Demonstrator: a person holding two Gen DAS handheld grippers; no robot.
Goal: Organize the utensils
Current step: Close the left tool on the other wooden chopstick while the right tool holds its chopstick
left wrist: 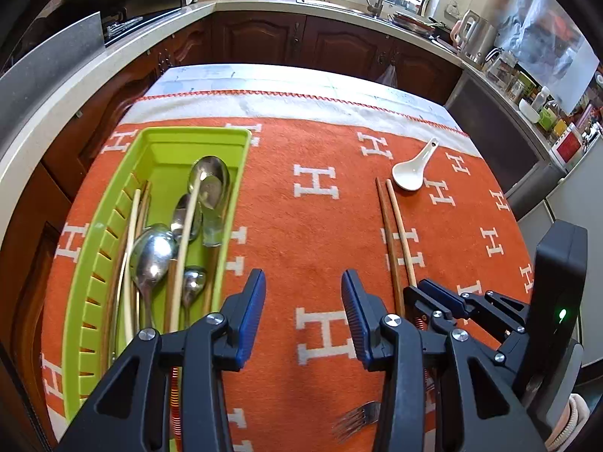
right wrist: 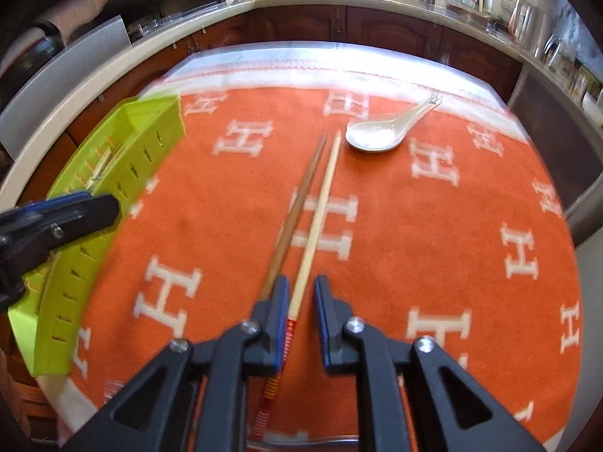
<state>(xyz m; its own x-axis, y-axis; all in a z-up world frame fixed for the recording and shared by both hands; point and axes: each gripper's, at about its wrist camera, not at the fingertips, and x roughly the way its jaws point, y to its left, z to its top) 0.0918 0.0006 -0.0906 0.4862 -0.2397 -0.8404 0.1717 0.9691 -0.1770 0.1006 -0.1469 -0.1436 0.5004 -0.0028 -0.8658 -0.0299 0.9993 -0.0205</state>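
Note:
A green utensil tray [left wrist: 113, 226] sits at the left of the orange cloth and holds several metal spoons [left wrist: 152, 256] and chopsticks. My left gripper [left wrist: 303, 282] is open and empty, just right of the tray. Two chopsticks [left wrist: 395, 233] lie on the cloth to the right, with a white ceramic spoon [left wrist: 410, 173] beyond them. A fork [left wrist: 356, 420] lies near the front edge. My right gripper [right wrist: 301, 286] is open, its jaws on either side of the near end of the pale chopstick [right wrist: 320, 207]; the brown chopstick [right wrist: 297, 203] lies just left. The white spoon [right wrist: 377, 133] and tray [right wrist: 113, 188] show too.
The table's far edge [left wrist: 301, 94] has a white strip of cloth. Dark wood cabinets and a counter with a sink [left wrist: 377, 3] surround the table. My left gripper [right wrist: 56, 214] shows at the left of the right wrist view, by the tray.

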